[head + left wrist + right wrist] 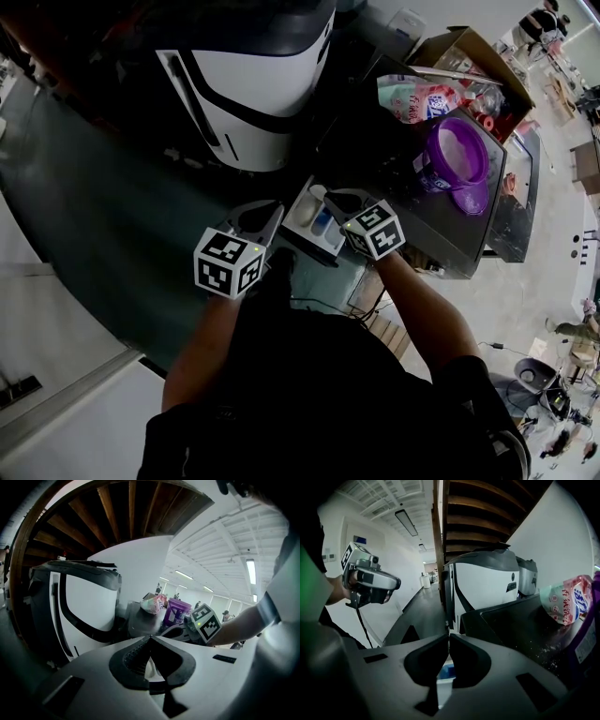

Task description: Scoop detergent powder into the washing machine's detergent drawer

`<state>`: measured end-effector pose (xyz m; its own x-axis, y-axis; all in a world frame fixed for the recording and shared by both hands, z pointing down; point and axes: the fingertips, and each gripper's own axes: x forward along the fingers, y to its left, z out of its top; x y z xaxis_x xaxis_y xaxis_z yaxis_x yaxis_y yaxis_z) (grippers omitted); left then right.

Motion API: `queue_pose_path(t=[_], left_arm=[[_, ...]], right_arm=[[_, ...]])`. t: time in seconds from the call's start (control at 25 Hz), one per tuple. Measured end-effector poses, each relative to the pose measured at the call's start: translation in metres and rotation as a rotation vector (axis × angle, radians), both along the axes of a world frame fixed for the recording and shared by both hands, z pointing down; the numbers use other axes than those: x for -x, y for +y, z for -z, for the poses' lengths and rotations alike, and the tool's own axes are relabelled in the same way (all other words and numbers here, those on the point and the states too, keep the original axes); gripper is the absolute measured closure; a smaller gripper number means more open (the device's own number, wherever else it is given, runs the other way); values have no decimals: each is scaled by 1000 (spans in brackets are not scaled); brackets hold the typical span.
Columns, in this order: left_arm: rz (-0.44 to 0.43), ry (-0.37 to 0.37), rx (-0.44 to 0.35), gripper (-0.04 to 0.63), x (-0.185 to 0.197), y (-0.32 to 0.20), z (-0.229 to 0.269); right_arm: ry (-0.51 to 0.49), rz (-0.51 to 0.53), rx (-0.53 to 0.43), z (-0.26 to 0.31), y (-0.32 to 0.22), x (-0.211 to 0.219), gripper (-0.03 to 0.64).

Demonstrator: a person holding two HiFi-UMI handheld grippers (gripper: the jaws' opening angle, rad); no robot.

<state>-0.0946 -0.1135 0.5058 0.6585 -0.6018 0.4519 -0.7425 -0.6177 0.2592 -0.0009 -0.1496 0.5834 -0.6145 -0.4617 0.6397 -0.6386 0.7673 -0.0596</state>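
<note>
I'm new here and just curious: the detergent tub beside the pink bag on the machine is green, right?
No: the tub is purple, not green, as the head view shows. It does stand beside the pink bag on the machine.

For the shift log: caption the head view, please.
Left tongs and right tongs, both shut, hover above the open detergent drawer; purple tub nearby.

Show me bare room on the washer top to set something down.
Bare: the dark top left of the purple tub, and the strip in front of the tub. Crowded: the back, with bag and box.
</note>
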Motion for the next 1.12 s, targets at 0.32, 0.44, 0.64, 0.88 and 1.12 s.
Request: queue_pose_path(t=[0.32,0.44,0.64,0.88,1.12], left_arm=[[-6,-3,1,588,-4,-2,0],[-8,-2,2,588,-5,-2,0],[-9,-3,5,588,-4,-3,-1],[-8,-2,7,588,-5,-1,-1],[-13,-1,9,588,-7,0,-3]], right_arm=[[40,35,-42,4,0,1,597],[69,60,-68,3,1,2,597],[96,87,-91,2,3,7,597],[136,122,-127,2,7,8,597],[184,163,-166,0,10,10,597]])
